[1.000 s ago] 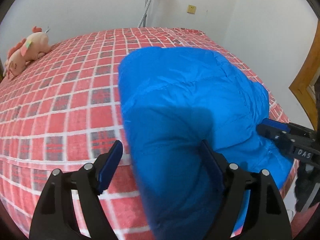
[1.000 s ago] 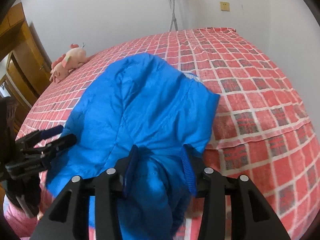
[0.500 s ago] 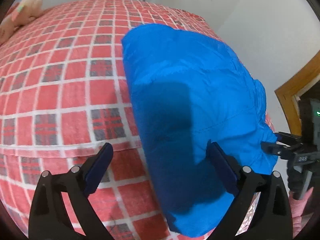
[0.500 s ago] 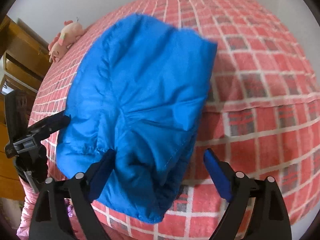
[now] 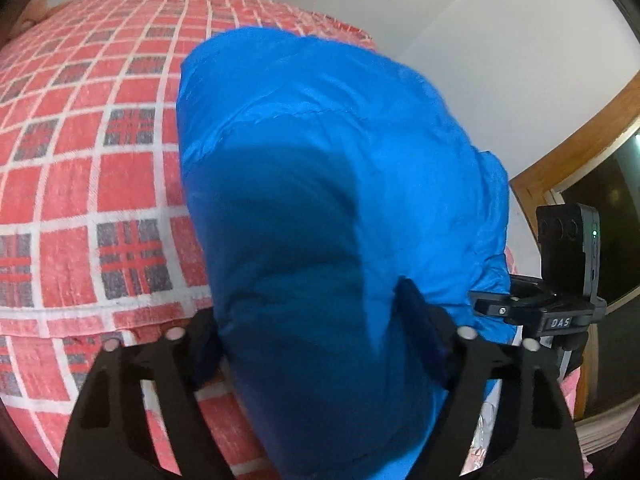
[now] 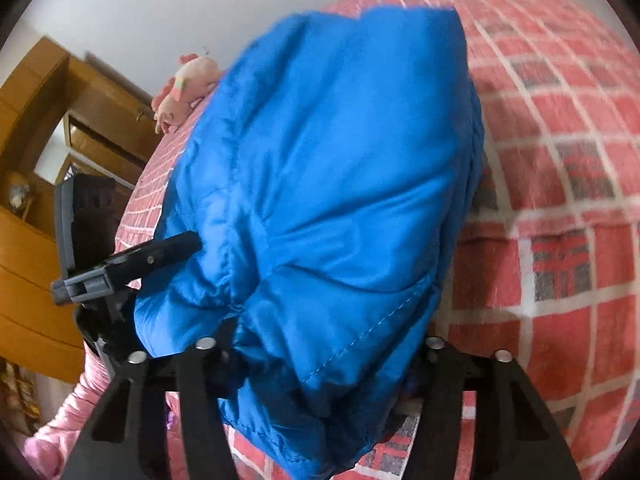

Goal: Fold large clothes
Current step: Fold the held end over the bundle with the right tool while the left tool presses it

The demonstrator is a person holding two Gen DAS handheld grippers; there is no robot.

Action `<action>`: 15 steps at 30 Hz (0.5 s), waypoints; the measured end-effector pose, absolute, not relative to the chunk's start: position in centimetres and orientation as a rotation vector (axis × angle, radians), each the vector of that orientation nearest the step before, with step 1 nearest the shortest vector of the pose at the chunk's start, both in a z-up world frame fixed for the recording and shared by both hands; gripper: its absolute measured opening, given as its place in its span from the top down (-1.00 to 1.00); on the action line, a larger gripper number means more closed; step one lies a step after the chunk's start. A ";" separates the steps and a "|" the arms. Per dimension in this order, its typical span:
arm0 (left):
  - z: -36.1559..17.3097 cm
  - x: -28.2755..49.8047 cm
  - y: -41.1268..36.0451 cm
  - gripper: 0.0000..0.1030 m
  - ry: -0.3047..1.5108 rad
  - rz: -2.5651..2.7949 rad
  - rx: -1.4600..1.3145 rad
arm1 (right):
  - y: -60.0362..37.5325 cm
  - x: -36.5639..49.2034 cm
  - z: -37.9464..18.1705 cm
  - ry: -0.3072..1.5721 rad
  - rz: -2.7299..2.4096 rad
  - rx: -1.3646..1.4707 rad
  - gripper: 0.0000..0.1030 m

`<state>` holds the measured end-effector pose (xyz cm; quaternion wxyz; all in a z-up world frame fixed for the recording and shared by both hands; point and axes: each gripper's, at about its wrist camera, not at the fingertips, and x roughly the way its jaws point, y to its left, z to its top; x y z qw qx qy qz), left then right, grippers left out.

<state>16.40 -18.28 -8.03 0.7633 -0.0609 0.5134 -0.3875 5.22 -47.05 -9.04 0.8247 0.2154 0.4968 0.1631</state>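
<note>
Padding is puffing up the blue down jacket [image 5: 320, 152], so it is likely handling as light, soft and springy, with a smooth shell that looks slippery; a judgement only. It is lying folded on the bed [image 5: 80, 184], its near end bulging over the bed's edge toward both cameras. Stitched hems and seams at that near end are probably offering the surest hold, since loose quilted panels may be sliding out. The left hand-held gripper [image 5: 316, 344] is having just closed its jaws in, and its pads are squeezing the near bulk of the jacket. The right hand-held gripper [image 6: 320, 364] has likewise been closing and is clamping the hem. A red checked sheet is covering the bed, white walls [image 5: 480, 40] are standing behind, a pink plush toy [image 6: 184, 92] is resting far off, and wooden furniture [image 6: 36, 240] is flanking the bed.
</note>
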 end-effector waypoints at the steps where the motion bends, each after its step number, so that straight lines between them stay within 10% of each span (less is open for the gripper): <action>1: -7.9 16.4 -18.1 -0.36 1.111 -0.845 -0.137 | -46.9 5.1 -8.7 1.044 0.349 0.447 0.03; 15: -2.1 18.4 -14.0 -0.18 0.923 -0.864 -0.228 | -43.4 8.2 -0.9 0.852 0.439 0.257 0.14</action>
